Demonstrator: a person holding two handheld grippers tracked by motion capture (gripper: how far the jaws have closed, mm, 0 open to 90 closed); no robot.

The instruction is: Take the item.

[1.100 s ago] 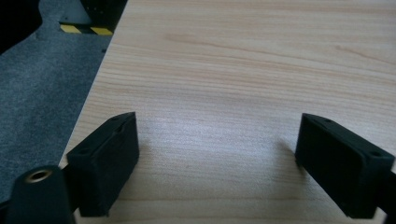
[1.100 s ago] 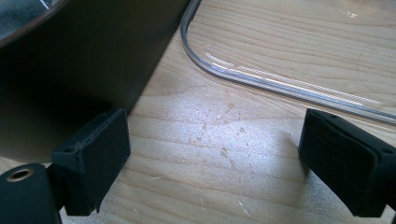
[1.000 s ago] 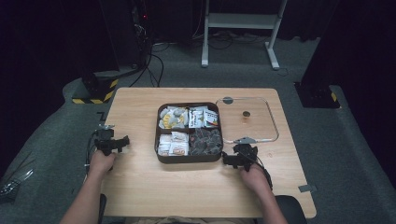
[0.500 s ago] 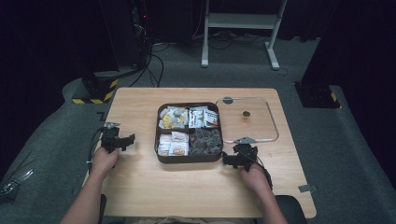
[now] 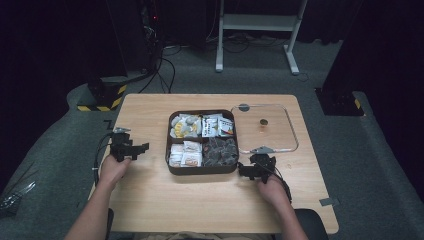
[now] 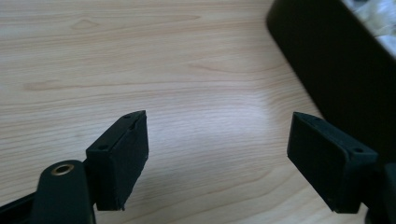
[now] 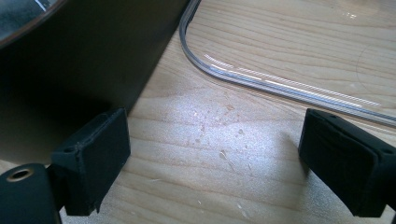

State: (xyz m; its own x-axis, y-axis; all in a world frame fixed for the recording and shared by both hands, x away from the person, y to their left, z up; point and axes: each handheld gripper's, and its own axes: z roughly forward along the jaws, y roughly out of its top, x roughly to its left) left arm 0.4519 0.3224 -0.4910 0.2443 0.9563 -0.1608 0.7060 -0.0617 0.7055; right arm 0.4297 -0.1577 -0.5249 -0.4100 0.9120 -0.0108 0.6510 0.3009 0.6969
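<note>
Looking down from the high view, the dark four-compartment snack tray (image 5: 202,171) sat in the middle of the wooden surface (image 5: 200,200), with its clear lid (image 5: 265,129) lying flat just to its right, touching or nearly touching the tray's side. The tray was full: wrapped snacks in three sections and something dark in the near-right one, too small to tell what exactly. The left gripper (image 5: 131,148) was parked on the surface a bit left of the tray, jaws wide apart and holding nothing, and in the left gripper view (image 6: 215,158) you could see the tray's dark wall (image 6: 336,70) off to the side, so it was aimed roughly along that edge. The right gripper (image 5: 252,170) sat right at the tray's near-right corner, jaws spread and empty too; its own view (image 7: 215,163) had the tray wall (image 7: 84,51) on one side and the lid's rounded rim (image 7: 261,77) just ahead. My guess was the right one was placed to go for the lid, since that rim was the closest thing to grab, while the left waited to steady the tray.
</note>
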